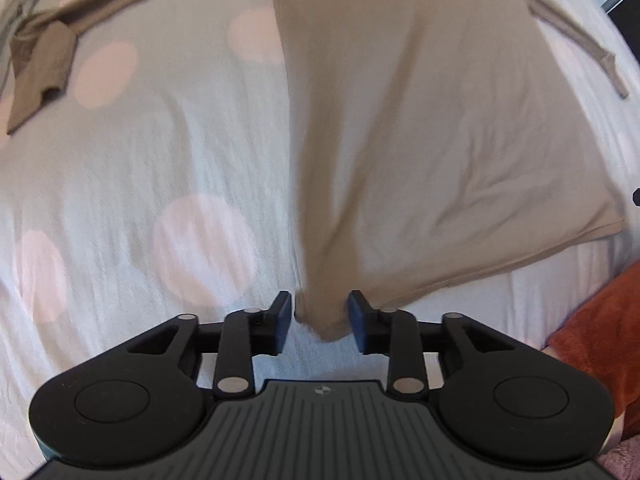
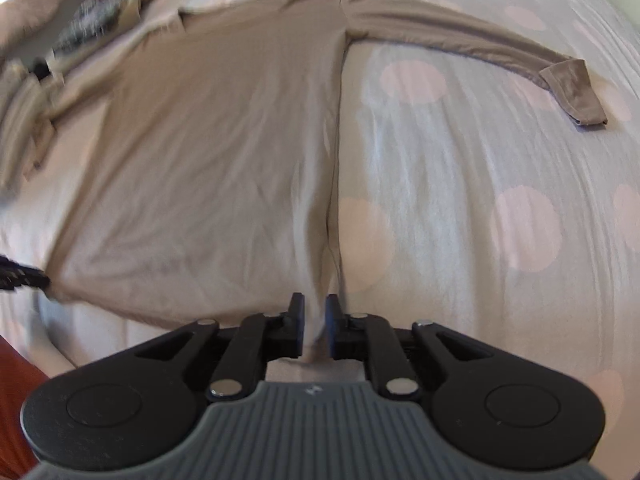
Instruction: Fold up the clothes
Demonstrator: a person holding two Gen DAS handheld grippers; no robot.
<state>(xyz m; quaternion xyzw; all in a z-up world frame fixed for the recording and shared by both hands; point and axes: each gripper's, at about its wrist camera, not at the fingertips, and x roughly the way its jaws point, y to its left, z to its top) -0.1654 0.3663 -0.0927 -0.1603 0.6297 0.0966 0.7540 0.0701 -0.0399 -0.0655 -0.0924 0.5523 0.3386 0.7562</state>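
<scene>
- Beige long-sleeved top (image 2: 208,140): spread flat, sleeves outstretched, on the pink-dotted white bedspread (image 2: 480,200).
- Left gripper (image 1: 320,316): jaws clamped on one hem corner.
- Right gripper (image 2: 314,320): jaws clamped on the other.

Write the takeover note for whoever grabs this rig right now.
Left claw: shut on the bottom-left hem corner of the beige long-sleeve shirt.
Right claw: shut on the bottom-right hem corner of the same shirt.
The shirt lies spread on the dotted bedspread, both sleeves out to the sides; the right sleeve's cuff is turned back.
Done: shirt laid out, both hem corners gripped.
Left: every fold. No fold shows yet; probably bring in the sleeves, then carry the hem toward the collar.
</scene>
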